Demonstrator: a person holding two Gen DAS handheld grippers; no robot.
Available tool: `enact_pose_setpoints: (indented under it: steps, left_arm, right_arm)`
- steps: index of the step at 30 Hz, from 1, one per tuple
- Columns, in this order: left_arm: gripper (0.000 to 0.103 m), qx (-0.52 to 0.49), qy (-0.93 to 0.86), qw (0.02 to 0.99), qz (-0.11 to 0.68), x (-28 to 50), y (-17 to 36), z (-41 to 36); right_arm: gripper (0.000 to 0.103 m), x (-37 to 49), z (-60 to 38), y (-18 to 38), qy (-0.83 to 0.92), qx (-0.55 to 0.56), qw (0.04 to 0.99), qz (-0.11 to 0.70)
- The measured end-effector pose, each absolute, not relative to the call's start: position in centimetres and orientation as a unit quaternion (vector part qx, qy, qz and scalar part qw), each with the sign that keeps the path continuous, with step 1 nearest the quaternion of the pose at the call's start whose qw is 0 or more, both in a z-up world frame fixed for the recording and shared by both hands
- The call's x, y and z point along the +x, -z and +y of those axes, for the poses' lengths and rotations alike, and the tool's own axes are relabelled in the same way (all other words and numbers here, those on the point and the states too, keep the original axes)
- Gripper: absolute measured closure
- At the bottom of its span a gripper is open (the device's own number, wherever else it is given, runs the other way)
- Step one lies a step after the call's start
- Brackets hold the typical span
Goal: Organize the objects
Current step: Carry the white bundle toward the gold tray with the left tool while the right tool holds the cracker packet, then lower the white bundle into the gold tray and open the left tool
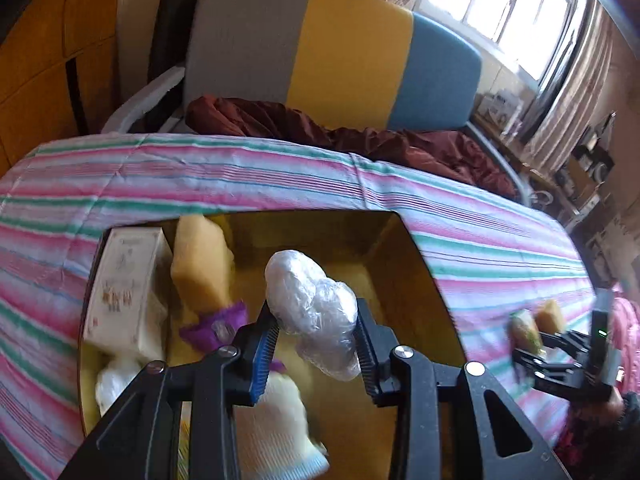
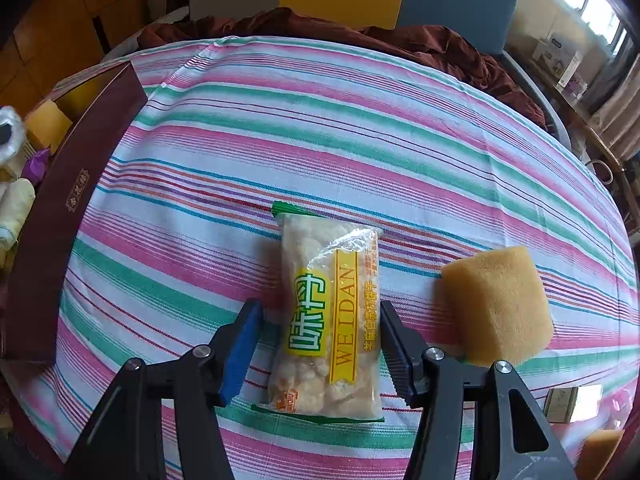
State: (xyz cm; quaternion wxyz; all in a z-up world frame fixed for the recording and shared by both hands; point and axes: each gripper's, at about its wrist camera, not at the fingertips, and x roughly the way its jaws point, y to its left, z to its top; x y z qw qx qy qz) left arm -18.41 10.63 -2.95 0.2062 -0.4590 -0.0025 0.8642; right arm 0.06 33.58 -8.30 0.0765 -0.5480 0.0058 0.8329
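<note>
The snack packet [image 2: 326, 316] carries "WEIDAN" down a yellow strip, beside large Chinese characters on a yellow patch. The dark red box [image 2: 76, 200] bears a small gold label, too small to read.

Home: curtained window [image 1: 520, 4], striped tablecloth [image 1: 240, 172]

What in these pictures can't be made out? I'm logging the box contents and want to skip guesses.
- Left wrist view: what the crinkled plastic wrap in the left gripper holds; the film hides it.
- Left wrist view: the glove and the box floor, blurred and behind the fingers.
- Right wrist view: small carton, print too small.
</note>
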Motion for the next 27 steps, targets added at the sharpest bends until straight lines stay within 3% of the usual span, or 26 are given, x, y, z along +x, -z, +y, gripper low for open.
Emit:
enact_pose_setpoints:
  steps: [7, 11, 13, 24, 27]
  left_arm:
    - [0.064, -0.517, -0.839, 0.161, 0.053, -23.5, 7.0, 11.5]
    - [0.052, -0.526, -0.835, 0.157, 0.040, -23.5, 7.5, 10.6]
    - [0.040, -0.523, -0.837, 0.157, 0.040, -23.2, 7.5, 10.2]
    - [0.040, -0.410, -0.901, 0.133, 0.038, -13.6, 1.7, 8.0]
    - [0.040, -0.381, -0.916, 0.122, 0.037, -10.5, 0.6, 7.8]
  right_arm:
    - [0.044, -0.3, 33.6, 8.4, -0.834, -0.548, 0.072, 0.007]
    - [0.042, -0.4, 33.6, 8.4, -0.834, -0.547, 0.070, 0.008]
    - [0.039, -0.5, 33.6, 8.5, -0.834, -0.547, 0.073, 0.007]
    - [0.038, -0.5, 33.6, 8.5, -0.835, -0.545, 0.078, 0.003]
    - [0.045, -0.4, 33.3, 8.4, -0.837, -0.543, 0.071, -0.002]
